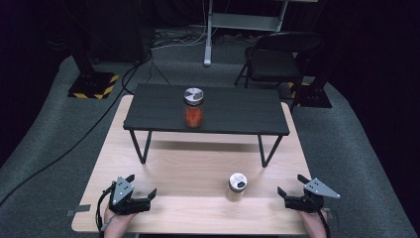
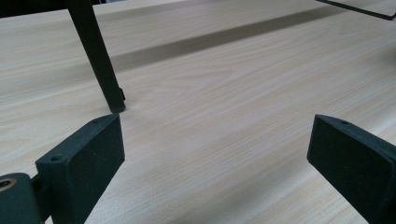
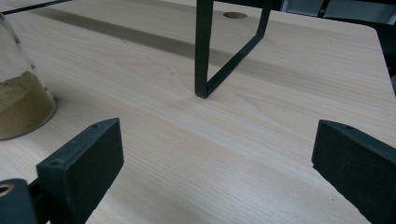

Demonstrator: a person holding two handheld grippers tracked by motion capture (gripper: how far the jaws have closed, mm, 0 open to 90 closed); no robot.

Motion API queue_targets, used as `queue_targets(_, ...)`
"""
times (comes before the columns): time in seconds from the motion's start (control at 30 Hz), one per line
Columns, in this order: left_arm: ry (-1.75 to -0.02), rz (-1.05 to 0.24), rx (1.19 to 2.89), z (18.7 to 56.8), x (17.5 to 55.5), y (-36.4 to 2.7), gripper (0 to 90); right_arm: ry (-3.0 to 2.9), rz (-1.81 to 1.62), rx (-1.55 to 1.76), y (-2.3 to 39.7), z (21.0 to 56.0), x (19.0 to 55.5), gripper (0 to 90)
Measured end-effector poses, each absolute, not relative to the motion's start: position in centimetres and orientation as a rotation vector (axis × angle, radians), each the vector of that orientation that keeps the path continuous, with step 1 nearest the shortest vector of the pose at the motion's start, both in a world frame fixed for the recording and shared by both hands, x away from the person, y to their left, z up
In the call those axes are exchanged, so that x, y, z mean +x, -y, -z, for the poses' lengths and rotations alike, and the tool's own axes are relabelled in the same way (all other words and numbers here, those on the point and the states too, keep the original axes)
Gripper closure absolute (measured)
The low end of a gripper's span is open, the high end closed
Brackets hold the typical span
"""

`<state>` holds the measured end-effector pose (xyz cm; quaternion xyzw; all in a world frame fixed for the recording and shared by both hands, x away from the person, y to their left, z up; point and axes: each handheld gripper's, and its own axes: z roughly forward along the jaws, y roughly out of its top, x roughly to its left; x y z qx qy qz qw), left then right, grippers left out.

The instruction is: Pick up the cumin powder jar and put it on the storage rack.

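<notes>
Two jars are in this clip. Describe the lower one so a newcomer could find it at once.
Start at the light wooden table and the black raised shelf on it. In front of that shelf, on the tabletop nearer the right gripper, stands the jar of tan powder. The other jar holds orange-red contents and stands on the shelf.

A low raised shelf (image 1: pixel 233 111) stands on the far half of the desk (image 1: pixel 188 168), with one jar (image 1: pixel 193 107) on its top near the middle. A second jar (image 1: pixel 236 187) stands on the desk in front of the shelf, right of centre. The left tool (image 1: pixel 143 186) sits at the near left edge, the right tool (image 1: pixel 292 185) at the near right, just right of the second jar.
</notes>
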<state>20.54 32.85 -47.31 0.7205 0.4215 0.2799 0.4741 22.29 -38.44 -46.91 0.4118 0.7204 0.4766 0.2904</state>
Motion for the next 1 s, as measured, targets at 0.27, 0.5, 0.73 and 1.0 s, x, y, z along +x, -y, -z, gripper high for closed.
queue_targets(0.27, -1.031, -0.685, 1.762, 47.3, 20.5, -32.9, 3.9, -1.944, -1.306, 1.062, 38.5, 47.1, 22.5, 0.4)
queue_targets(0.5, -1.031, -0.685, 1.763, 47.3, 20.5, -32.8, 3.9, -1.982, -1.332, 1.024, 38.3, 47.0, 22.8, 0.0)
queue_targets(0.73, -1.031, -0.685, 1.762, 47.3, 20.5, -32.8, 3.9, -2.013, -1.352, 0.992, 38.3, 47.0, 23.1, 0.0)
queue_targets(1.0, -1.031, -0.683, 1.764, 47.3, 20.6, -32.8, 3.9, -2.054, -1.376, 0.948, 38.0, 47.0, 23.5, 0.0)
